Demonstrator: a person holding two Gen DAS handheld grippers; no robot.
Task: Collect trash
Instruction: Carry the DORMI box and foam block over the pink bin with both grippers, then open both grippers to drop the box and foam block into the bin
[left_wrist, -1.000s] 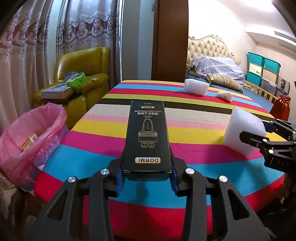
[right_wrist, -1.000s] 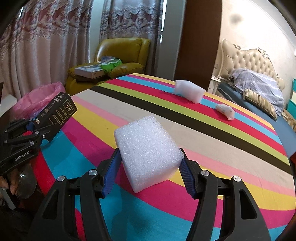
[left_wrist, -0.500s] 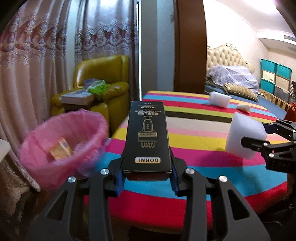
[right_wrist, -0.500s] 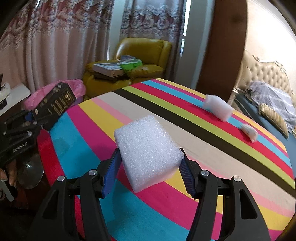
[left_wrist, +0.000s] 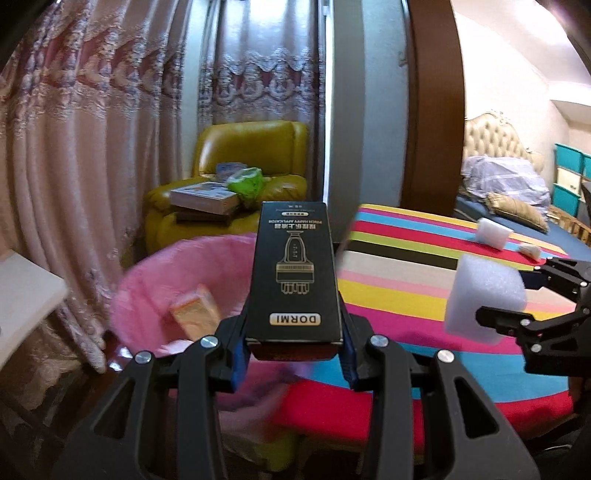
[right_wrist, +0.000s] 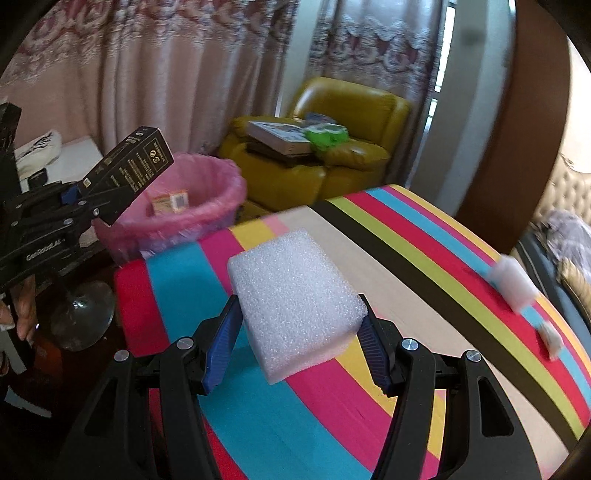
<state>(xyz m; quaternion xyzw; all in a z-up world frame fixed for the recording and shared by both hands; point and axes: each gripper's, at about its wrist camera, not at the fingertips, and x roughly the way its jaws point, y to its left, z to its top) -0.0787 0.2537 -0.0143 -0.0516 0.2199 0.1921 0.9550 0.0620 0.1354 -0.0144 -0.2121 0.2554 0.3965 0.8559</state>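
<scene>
Striped cloth in bold colours covers the round table (right_wrist: 424, 266) to your right, and it is the largest thing in play. Beside its near edge stands the pink-lined trash bin (left_wrist: 155, 280), with a small orange carton (right_wrist: 170, 199) already lying inside.

Your left gripper (left_wrist: 293, 354) is pinching the black box (left_wrist: 295, 269) by its lower end, the pads pressed on both long sides, and the box juts forward with its far end over the bin's mouth. Your right gripper (right_wrist: 295, 347) is clamped on the white foam block (right_wrist: 295, 299), which hangs above the table's edge and short of the bin.

Two smaller scraps are left on the far side of the table: another foam piece (right_wrist: 513, 284) and a little crumpled bit (right_wrist: 550, 338).

Watch these risks, as I judge them:
- The box is gripped only at its tail, so a quick swing could lever it loose before it is over the liner.
- Foam is light and springy; let go too early or too high and it may bounce off the rim onto the floor.
- With both grippers heading for one opening, they could knock together, or catch the thin liner and drag it down.
</scene>
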